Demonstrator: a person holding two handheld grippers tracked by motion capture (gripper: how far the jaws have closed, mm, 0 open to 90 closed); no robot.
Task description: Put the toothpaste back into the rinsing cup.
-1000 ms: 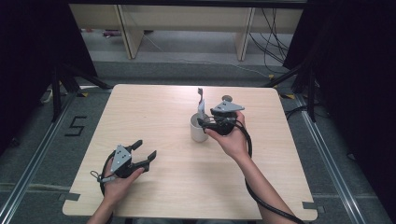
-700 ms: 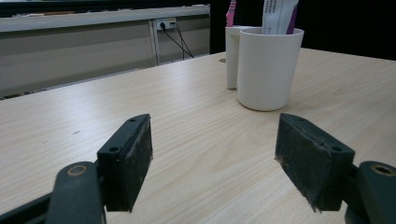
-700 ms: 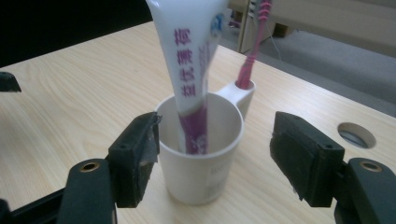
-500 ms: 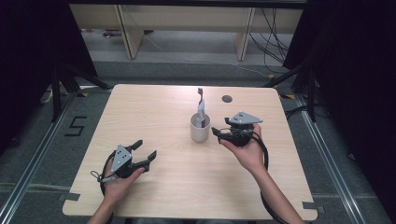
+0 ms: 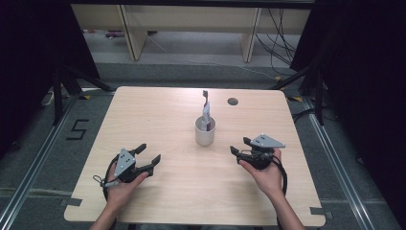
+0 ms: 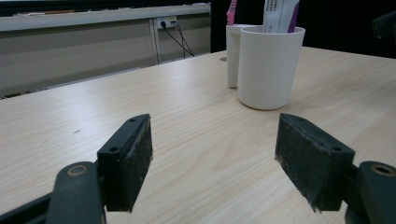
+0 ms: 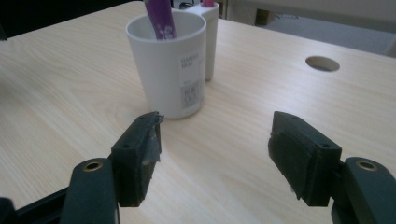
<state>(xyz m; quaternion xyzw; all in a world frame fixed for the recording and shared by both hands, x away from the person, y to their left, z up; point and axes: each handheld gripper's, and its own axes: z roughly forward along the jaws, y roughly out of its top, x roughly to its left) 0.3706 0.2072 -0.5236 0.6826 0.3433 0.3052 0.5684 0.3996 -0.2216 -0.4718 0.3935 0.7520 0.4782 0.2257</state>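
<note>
A white plastic cup (image 5: 205, 132) stands upright just above the middle of the high view, on the light wooden table (image 5: 158, 110). A white and purple tube (image 5: 206, 115) sticks up out of it, leaning a little, with its dark end at the top. In the left gripper view the cup (image 6: 269, 67) sits at the upper right, and a narrow white holder (image 6: 232, 56) stands touching its far side with a pink handle (image 6: 232, 11) rising from it. In the right gripper view the cup (image 7: 168, 65) fills the upper middle, its printed label facing the camera, the purple tube (image 7: 160, 17) inside.

The left gripper (image 5: 146, 158) rests at the lower left of the high view, held in a hand, jaws spread wide and empty, pointing toward the cup but well apart from it. The right gripper (image 5: 239, 146) lies at the lower right, jaws also spread with nothing between them, aimed left at the cup and near it, not touching. A round hole (image 5: 232, 101) in the tabletop shows above and to the right of the cup.
</note>
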